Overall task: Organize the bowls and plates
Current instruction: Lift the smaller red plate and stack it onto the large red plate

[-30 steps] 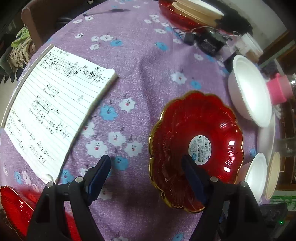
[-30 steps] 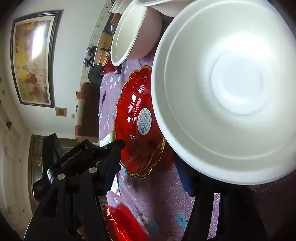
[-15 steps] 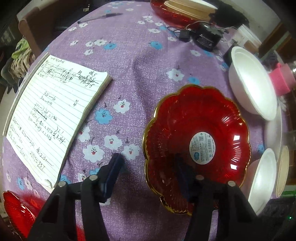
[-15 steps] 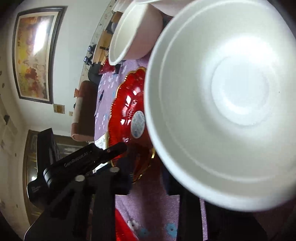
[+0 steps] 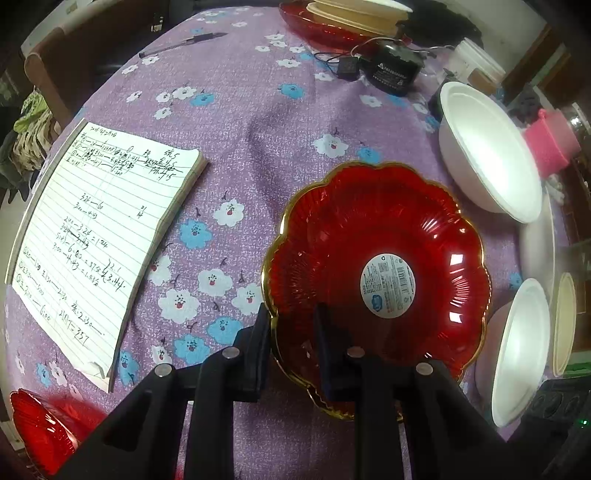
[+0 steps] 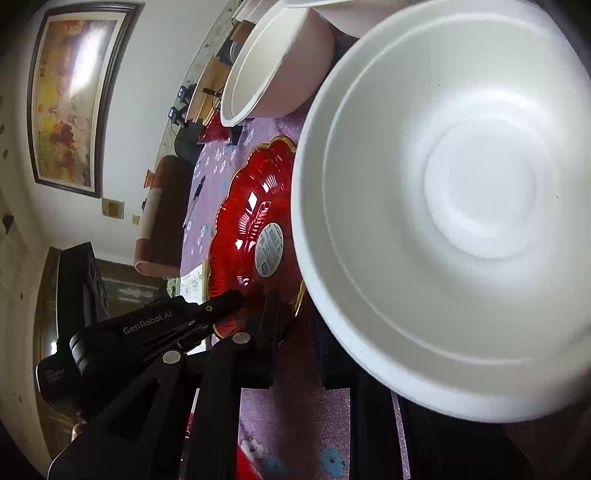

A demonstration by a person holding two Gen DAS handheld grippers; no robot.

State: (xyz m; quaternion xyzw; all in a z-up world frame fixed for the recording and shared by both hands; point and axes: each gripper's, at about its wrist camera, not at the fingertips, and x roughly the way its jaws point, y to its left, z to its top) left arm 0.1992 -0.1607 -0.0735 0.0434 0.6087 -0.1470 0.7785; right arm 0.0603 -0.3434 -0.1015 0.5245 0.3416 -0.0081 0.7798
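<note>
A red scalloped plate (image 5: 376,273) with a gold rim and a round label lies on the purple flowered tablecloth. My left gripper (image 5: 291,332) is shut on its near-left rim, one finger outside and one inside. The plate also shows in the right wrist view (image 6: 251,236), with the left gripper (image 6: 236,306) on its edge. My right gripper (image 6: 295,343) stands beside a large white foam bowl (image 6: 461,221) that fills the view; its right finger is hidden behind the bowl's rim. A white bowl (image 5: 487,162) and a smaller white bowl (image 5: 521,347) sit right of the plate.
An open handwritten notebook (image 5: 96,236) lies at left. A second red plate (image 5: 37,432) is at the near-left corner. A red dish with a cream plate (image 5: 351,18), a black adapter (image 5: 391,70), a pen (image 5: 184,42) and a pink cup (image 5: 550,144) stand farther off.
My left gripper moved right onto the red plate's rim and closed on it. The right gripper's fingers narrowed beside the white foam bowl.
</note>
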